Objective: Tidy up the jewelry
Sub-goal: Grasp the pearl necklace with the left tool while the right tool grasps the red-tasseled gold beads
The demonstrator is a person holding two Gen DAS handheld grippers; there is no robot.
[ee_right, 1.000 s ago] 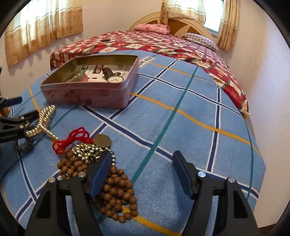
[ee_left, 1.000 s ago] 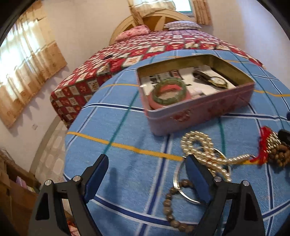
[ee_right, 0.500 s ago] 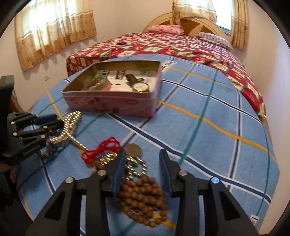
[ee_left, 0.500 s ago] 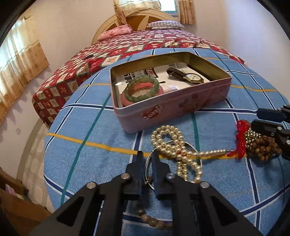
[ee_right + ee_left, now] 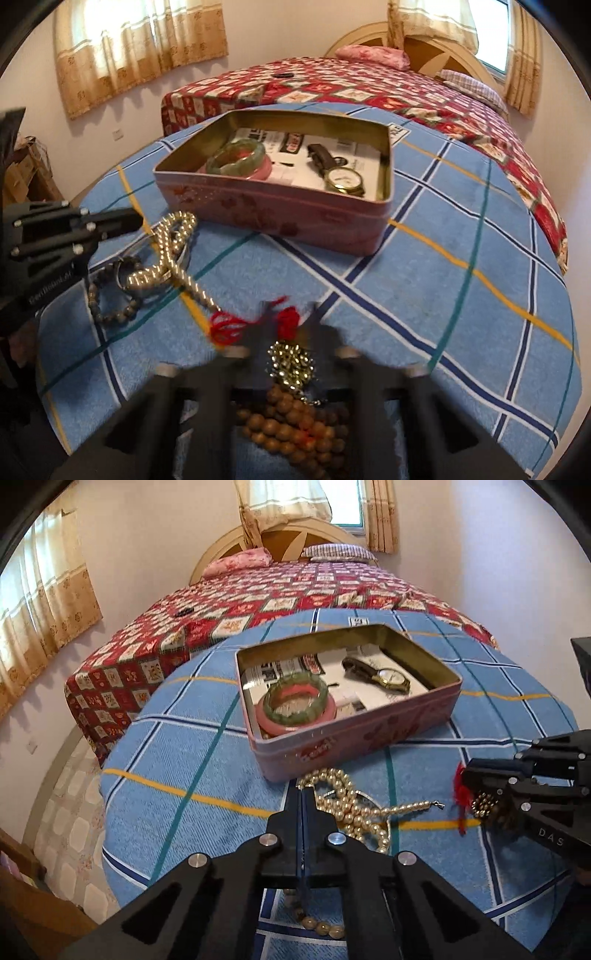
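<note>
Your left tool [image 5: 303, 797] is clenched, its 2 fingers pressed flat together over the pearl necklace [image 5: 351, 808], which lies in a loose heap on the blue checked blanket [image 5: 177, 746] just in front of the pink tin [image 5: 354, 734]. Whether anything is pinched between those fingers cannot be told. A silver ring [image 5: 147, 284] and a bracelet of dull beads [image 5: 110, 314] lie under and beside the pearls.

Your right tool [image 5: 291, 325] is blurred; its fingers are clenched on a bundle of small gold beads [image 5: 291, 362] with red cord [image 5: 225, 326], and a string of brown wooden beads [image 5: 291, 428] hangs from the same bundle.

Inside the open tin sit a green bangle [image 5: 297, 701] on a pink 1 [image 5: 273, 722], and a wristwatch [image 5: 388, 675], all on printed paper [image 5: 280, 670].
</note>
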